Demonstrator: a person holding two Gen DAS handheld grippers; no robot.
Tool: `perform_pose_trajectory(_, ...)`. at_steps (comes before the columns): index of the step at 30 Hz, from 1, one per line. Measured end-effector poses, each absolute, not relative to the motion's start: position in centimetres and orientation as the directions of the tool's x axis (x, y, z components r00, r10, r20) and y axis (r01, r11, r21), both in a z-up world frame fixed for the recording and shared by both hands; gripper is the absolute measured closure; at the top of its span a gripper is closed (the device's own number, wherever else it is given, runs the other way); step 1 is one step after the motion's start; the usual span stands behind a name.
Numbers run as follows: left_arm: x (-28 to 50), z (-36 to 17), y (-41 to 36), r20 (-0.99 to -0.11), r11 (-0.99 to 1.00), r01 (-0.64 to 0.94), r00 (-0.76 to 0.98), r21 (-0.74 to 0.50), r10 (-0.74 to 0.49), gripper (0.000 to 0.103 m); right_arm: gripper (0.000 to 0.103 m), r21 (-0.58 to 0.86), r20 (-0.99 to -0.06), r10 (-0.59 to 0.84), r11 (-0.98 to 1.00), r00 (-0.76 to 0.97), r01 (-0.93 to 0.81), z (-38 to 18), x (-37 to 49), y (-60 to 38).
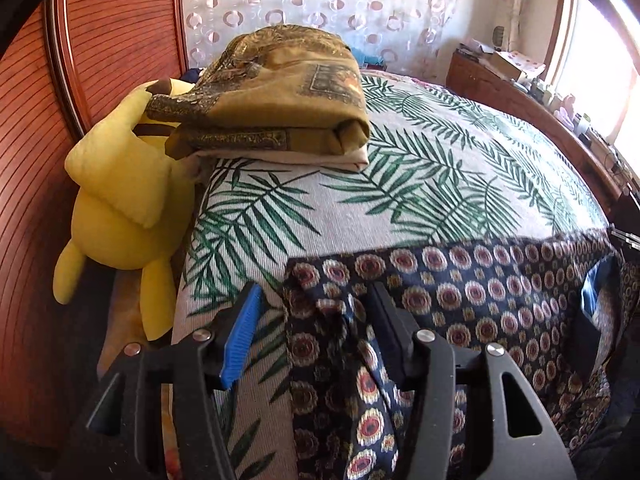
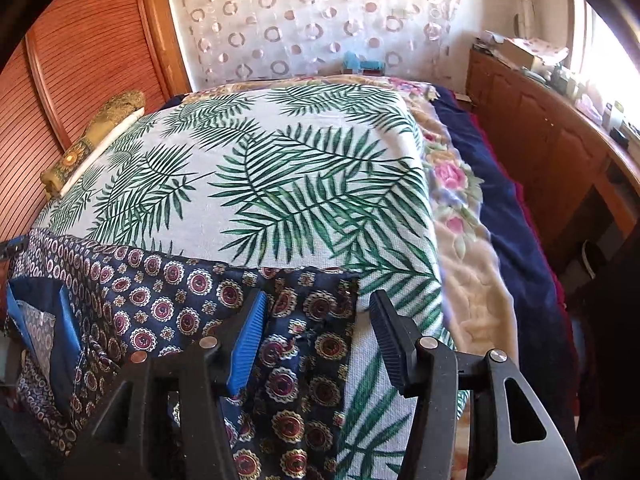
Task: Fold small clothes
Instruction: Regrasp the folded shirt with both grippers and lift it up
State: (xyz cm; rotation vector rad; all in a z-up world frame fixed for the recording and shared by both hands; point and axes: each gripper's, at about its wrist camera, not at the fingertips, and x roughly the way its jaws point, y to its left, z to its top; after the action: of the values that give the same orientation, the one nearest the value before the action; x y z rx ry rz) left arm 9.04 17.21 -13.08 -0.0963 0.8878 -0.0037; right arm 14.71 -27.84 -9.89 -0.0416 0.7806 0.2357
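Observation:
A navy garment with red and gold medallions (image 1: 480,292) lies across the near edge of the palm-leaf bedspread (image 1: 320,208). My left gripper (image 1: 312,312) is open, its jaws astride the garment's left corner, cloth bunched between them. In the right wrist view the same garment (image 2: 168,296) spreads to the left. My right gripper (image 2: 316,316) is open over the garment's right corner. A blue-lined opening of the garment (image 2: 36,320) shows at far left.
A folded olive-gold patterned cloth pile (image 1: 276,96) sits at the bedspread's far left corner. A yellow plush toy (image 1: 124,196) leans beside a wooden slatted wardrobe (image 1: 40,160). A floral blanket (image 2: 460,208) and navy blanket (image 2: 516,240) lie right. A wooden cabinet (image 2: 540,128) stands by the window.

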Motion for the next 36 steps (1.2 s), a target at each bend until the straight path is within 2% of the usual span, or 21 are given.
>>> perform_pose_trajectory(5, 9.5, -13.1, 16.6, -0.778, 0.997, -0.025, 0.627, -0.072, -0.041, 0.049, 0.051, -0.026, -0.713, 0.184, 0.957, 0.676, -0.288, -10.4, 14.5, -26.3)
perform_pose_trajectory(7, 9.3, -13.1, 16.6, -0.773, 0.997, -0.022, 0.633, -0.078, -0.046, 0.056, 0.067, -0.023, -0.716, 0.205, 0.948, 0.667, -0.316, -10.3, 14.2, -25.9)
perform_pose_trajectory(8, 9.1, -13.1, 16.5, -0.769, 0.996, -0.016, 0.637, -0.087, -0.057, 0.064, 0.070, -0.023, -0.719, 0.207, 0.947, 0.664, -0.319, -10.3, 14.1, -25.9)
perform_pose_trajectory(10, 8.9, -13.1, 16.2, -0.761, 0.995, 0.005, 0.644, -0.100, -0.079, 0.077, 0.085, -0.011, -0.723, 0.223, 0.943, 0.654, -0.334, -10.2, 14.0, -25.9)
perform_pose_trajectory(11, 8.8, -13.1, 16.0, -0.757, 0.995, 0.014, 0.647, -0.101, -0.086, 0.087, 0.086, -0.002, -0.723, 0.231, 0.941, 0.651, -0.337, -10.2, 14.0, -25.8)
perform_pose_trajectory(12, 8.6, -13.0, 15.8, -0.753, 0.995, 0.017, 0.653, -0.095, -0.083, 0.094, 0.089, 0.003, -0.722, 0.236, 0.941, 0.650, -0.338, -10.2, 13.9, -25.9)
perform_pose_trajectory(18, 6.7, -10.5, 14.3, -0.696, 0.995, 0.065, 0.711, -0.074, -0.098, 0.096, 0.094, 0.061, -0.648, 0.308, 0.933, 0.696, -0.356, -8.5, 11.2, -26.2)
perform_pose_trajectory(22, 5.1, -7.3, 14.0, -0.641, 0.995, 0.081, 0.761, -0.058, -0.099, 0.096, 0.094, 0.043, -0.572, 0.307, 0.937, 0.761, -0.346, -5.9, 8.4, -26.5)
perform_pose_trajectory(31, 1.0, 3.4, 13.6, -0.396, 0.986, 0.134, 0.904, -0.096, -0.162, 0.097, 0.095, -0.017, -0.386, 0.283, 0.949, 0.878, -0.313, 2.5, 3.3, -28.0)
perform_pose_trajectory(36, 3.0, 9.2, 13.9, -0.292, 0.989, 0.137, 0.945, -0.060, -0.148, 0.097, 0.095, -0.094, -0.268, 0.276, 0.946, 0.923, -0.310, 9.0, 2.9, -28.1)
